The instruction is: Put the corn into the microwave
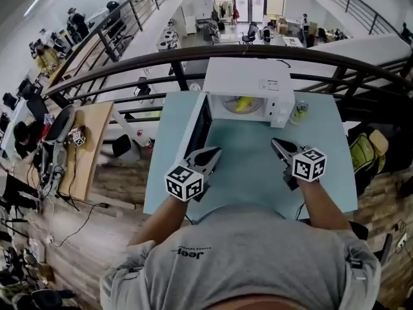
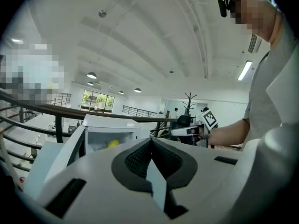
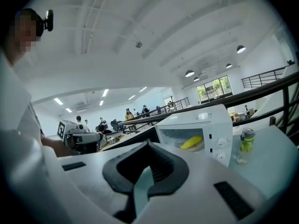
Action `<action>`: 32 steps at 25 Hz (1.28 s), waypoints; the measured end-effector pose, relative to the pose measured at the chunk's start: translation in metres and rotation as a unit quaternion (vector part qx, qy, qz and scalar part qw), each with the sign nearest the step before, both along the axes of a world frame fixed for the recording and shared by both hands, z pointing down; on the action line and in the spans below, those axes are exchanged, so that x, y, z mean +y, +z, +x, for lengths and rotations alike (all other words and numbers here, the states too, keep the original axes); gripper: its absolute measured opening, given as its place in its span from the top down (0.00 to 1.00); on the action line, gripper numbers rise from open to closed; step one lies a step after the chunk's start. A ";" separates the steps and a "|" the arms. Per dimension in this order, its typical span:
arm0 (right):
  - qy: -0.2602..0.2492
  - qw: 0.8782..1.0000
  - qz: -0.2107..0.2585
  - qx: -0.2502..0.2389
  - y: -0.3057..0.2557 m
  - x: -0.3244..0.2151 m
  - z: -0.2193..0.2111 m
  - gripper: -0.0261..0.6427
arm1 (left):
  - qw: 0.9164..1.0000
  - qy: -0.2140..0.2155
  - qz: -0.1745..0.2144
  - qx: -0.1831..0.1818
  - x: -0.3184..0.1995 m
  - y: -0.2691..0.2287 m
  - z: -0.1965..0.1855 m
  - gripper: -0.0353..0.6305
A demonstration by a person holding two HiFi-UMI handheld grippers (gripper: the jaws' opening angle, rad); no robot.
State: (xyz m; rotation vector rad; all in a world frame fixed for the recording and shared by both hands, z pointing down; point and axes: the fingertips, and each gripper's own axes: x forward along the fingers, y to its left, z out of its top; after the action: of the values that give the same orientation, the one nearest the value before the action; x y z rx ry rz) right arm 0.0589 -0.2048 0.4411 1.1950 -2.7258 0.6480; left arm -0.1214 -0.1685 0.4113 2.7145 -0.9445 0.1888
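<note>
Microwave (image 1: 248, 76): boxy, smooth white case, at the far end of a matte pale blue-green table (image 1: 245, 173). Its door (image 1: 197, 123) stands wide open to the left, with a dark inner face. In the right gripper view we see two round knobs on the control panel at the right of the cavity. Just beside the microwave's right side stands a small clear bottle (image 1: 299, 112) with a green cap. A dark, rounded handrail (image 1: 193, 53) curves behind the table.

Corn (image 1: 244, 103): inside the microwave cavity. It is a yellow, elongated, slightly curved cob lying aslant on a pale round plate. We see it through the open front in all three views.

Left gripper (image 1: 216, 151): pale grey shell with dark ribbed pads. The jaws are pressed together at the tips with nothing between them. It is held over the table near the open door.

Right gripper (image 1: 274, 141): same build, jaws likewise together and empty, over the table in front of the control panel. Each gripper carries a cube with black-and-white square markers.
</note>
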 end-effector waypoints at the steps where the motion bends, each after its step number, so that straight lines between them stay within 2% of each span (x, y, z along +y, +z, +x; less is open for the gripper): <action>1: 0.008 1.000 0.001 -0.003 -0.003 0.003 -0.004 0.94 | 1.000 0.010 -0.001 0.003 0.006 0.000 -0.005 0.92; 4: 0.026 1.000 0.002 -0.013 -0.012 0.011 -0.013 0.94 | 0.999 0.031 -0.004 0.005 0.018 0.001 -0.017 0.92; 6: 0.018 1.000 0.006 -0.011 -0.017 0.018 -0.022 0.94 | 0.999 0.033 -0.006 0.007 0.023 0.000 -0.025 0.92; 9: -0.007 1.000 0.020 0.003 -0.025 0.027 -0.024 0.94 | 1.000 0.019 -0.003 0.017 0.028 -0.007 -0.026 0.92; 19: -0.062 0.998 0.030 0.008 -0.041 0.030 0.030 0.94 | 0.998 -0.042 0.008 0.049 0.035 -0.026 0.016 0.92; 23: -0.064 0.998 0.028 -0.007 -0.039 0.026 0.040 0.94 | 0.998 -0.046 0.005 0.042 0.037 -0.024 0.027 0.92; 32: -0.072 0.997 0.034 -0.016 -0.038 0.027 0.033 0.94 | 0.998 -0.045 0.005 0.033 0.031 -0.027 0.025 0.92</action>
State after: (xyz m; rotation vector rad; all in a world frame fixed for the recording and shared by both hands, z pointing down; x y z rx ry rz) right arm 0.0920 -0.1779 0.4030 0.9955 -2.8493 0.5670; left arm -0.0965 -0.1378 0.3841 2.6622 -1.0494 0.0752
